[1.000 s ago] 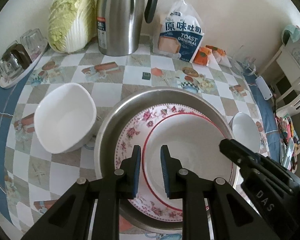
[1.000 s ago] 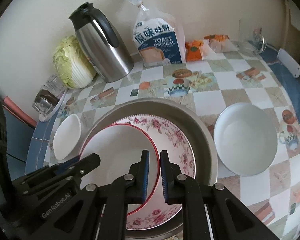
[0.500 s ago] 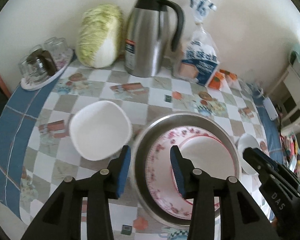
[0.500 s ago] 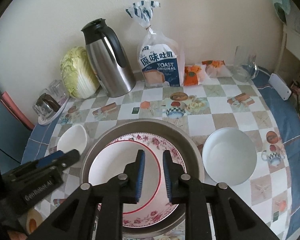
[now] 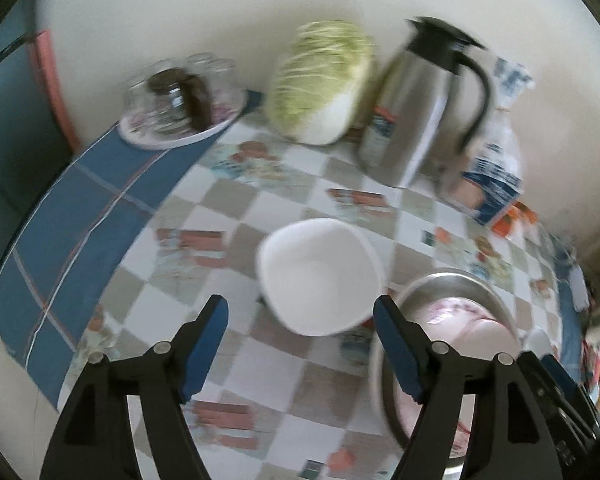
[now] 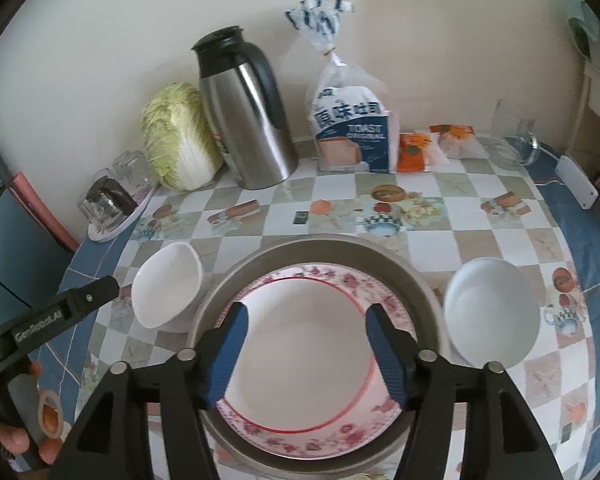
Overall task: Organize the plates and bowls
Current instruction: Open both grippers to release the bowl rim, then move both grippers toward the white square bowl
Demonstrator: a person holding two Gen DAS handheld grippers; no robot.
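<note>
On the far left, upturned clear glasses (image 6: pixel 130 168) sit on a small plate at the table (image 6: pixel 496 236) edge, its glossy checked cloth bordered in blue. The left hand-held gripper (image 5: pixel 300 332) hangs wide open, blue ribbed pads (image 5: pixel 206 344) apart, just short of a squarish white bowl (image 5: pixel 320 276) resting on the cloth. Beside that bowl stands a broad steel basin (image 6: pixel 340 248) holding a floral-rimmed plate (image 6: pixel 356 284) with a red-edged white plate (image 6: pixel 304 356) on top. The right hand-held gripper (image 6: pixel 306 354) hovers over them, jaws spread, gripping nothing. A round white bowl (image 6: pixel 492 316) sits just right of the basin.
</note>
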